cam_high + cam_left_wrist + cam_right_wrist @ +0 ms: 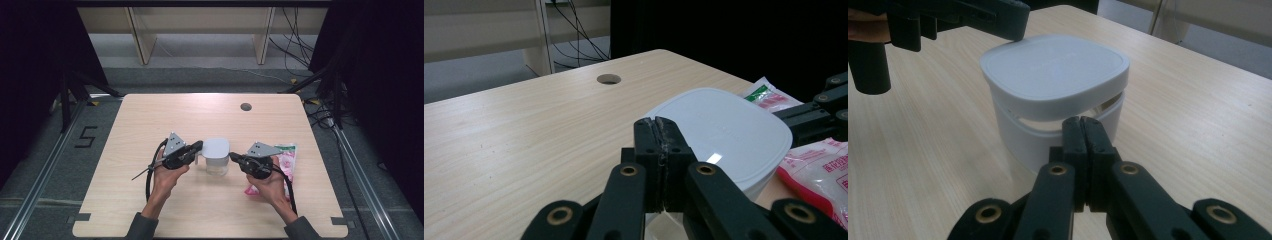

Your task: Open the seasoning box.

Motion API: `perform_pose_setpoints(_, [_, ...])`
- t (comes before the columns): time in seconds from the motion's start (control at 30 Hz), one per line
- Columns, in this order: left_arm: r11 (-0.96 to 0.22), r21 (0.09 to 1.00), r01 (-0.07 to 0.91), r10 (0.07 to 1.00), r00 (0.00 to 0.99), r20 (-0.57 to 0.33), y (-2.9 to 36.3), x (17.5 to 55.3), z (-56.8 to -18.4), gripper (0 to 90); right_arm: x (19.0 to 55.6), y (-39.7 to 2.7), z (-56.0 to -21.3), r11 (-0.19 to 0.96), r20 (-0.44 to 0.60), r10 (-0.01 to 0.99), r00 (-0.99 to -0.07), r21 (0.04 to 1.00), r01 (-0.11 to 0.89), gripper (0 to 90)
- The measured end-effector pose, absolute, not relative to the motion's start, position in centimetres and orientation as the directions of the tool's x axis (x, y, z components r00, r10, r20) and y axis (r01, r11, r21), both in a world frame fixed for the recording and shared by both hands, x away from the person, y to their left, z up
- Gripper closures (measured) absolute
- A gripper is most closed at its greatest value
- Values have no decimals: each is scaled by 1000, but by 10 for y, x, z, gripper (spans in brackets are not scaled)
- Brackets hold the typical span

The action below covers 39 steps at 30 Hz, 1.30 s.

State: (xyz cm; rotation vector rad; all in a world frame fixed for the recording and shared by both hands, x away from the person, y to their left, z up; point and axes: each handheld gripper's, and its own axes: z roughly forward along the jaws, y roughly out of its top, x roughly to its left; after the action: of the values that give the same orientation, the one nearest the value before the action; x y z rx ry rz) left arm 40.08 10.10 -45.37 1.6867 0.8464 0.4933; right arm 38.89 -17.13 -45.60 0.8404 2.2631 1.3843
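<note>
Fingers [1083, 145] beside white lidded container [1058, 95]

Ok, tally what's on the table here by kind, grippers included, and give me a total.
White lidded container: 1
Pink-and-white plastic packet: 1
Black two-jaw grippers: 2, the left gripper and the right gripper, both with jaws shut at the container's sides
Total: 4

Both grippers are black, with brass-coloured pivot pins on the linkages, grey three-cornered top plates, black trailing cables; dark grey sleeves [142, 226].
</note>
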Motion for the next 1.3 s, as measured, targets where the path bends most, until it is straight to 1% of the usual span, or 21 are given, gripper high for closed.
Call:
perform_pose_setpoints(0.03, [-114, 954, 278, 749, 655, -101, 101, 401, -454, 882, 391, -171, -456, 360, -17, 633, -774, 892, 274, 900])
perform_pose_setpoints(0.07, [-120, 955, 271, 745, 661, -94, 102, 402, -454, 882, 392, -171, -455, 362, -30, 639, -768, 893, 266, 900])
perform_pose_setpoints(0.13, [-120, 955, 271, 746, 660, -93, 102, 401, -454, 882, 392, -170, -455, 343, -26, 649, -760, 902, 262, 900])
perform_pose_setpoints(0.23, [-113, 957, 266, 741, 665, -98, 103, 402, -455, 880, 392, -171, -454, 367, -33, 632, -774, 892, 262, 900])
perform_pose_setpoints(0.3, [-116, 955, 272, 741, 664, -99, 103, 401, -454, 871, 391, -170, -453, 365, -26, 636, -771, 891, 271, 900])
perform_pose_setpoints(0.33, [-115, 955, 275, 741, 664, -102, 103, 401, -454, 857, 391, -170, -450, 370, -47, 638, -768, 894, 252, 900])
perform_pose_setpoints(0.4, [-121, 954, 275, 740, 665, -98, 105, 401, -454, 850, 391, -169, -449, 376, -54, 633, -772, 893, 246, 900])
perform_pose_setpoints(0.43, [-112, 955, 275, 737, 668, -106, 106, 401, -455, 839, 390, -167, -448, 371, -41, 631, -774, 893, 255, 900])
perform_pose_setpoints(0.47, [-106, 955, 276, 738, 666, -110, 107, 400, -454, 818, 391, -166, -445, 379, -78, 635, -768, 899, 222, 900])
perform_pose_setpoints(0.5, [-94, 956, 278, 733, 669, -123, 109, 398, -453, 798, 389, -165, -443, 380, -72, 640, -765, 895, 233, 900])
perform_pose_setpoints(0.57, [-70, 955, 289, 735, 663, -146, 113, 394, -451, 767, 390, -162, -438, 393, -86, 619, -781, 895, 213, 900])
perform_pose_setpoints(0.63, [-95, 957, 273, 723, 680, -122, 118, 390, -447, 710, 389, -158, -436, 376, -70, 624, -778, 900, 220, 900])
perform_pose_setpoints(0.67, [-109, 956, 271, 724, 681, -111, 121, 386, -447, 686, 390, -157, -435, 394, -93, 607, -789, 898, 198, 900])
perform_pose_setpoints(0.8, [-142, 949, 280, 721, 686, -95, 133, 375, -452, 572, 391, -150, -434, 390, -87, 602, -794, 899, 198, 900])
perform_pose_setpoints(0.83, [-137, 948, 287, 729, 678, -100, 134, 372, -453, 538, 390, -149, -434, 380, -72, 610, -789, 901, 211, 900])
perform_pose_setpoints(0.9, [-149, 946, 289, 732, 675, -91, 139, 368, -459, 467, 391, -147, -433, 381, -79, 604, -793, 902, 201, 900])
perform_pose_setpoints(1.07, [-202, 928, 312, 731, 679, -69, 145, 355, -475, 383, 391, -141, -427, 367, -67, 597, -799, 909, 198, 898])
perform_pose_setpoints(1.13, [-211, 915, 343, 736, 672, -82, 146, 349, -482, 367, 392, -139, -424, 378, -80, 584, -808, 908, 183, 895])
perform_pose_setpoints(1.2, [-227, 910, 348, 741, 667, -70, 148, 345, -485, 358, 390, -135, -422, 367, -63, 591, -804, 909, 199, 892])
perform_pose_setpoints(1.23, [-216, 909, 357, 748, 658, -81, 149, 344, -487, 345, 391, -133, -421, 366, -90, 586, -805, 916, 163, 891])
perform_pose_setpoints(1.3, [-207, 912, 355, 751, 655, -85, 148, 343, -488, 340, 390, -129, -418, 374, -102, 575, -812, 915, 149, 888])
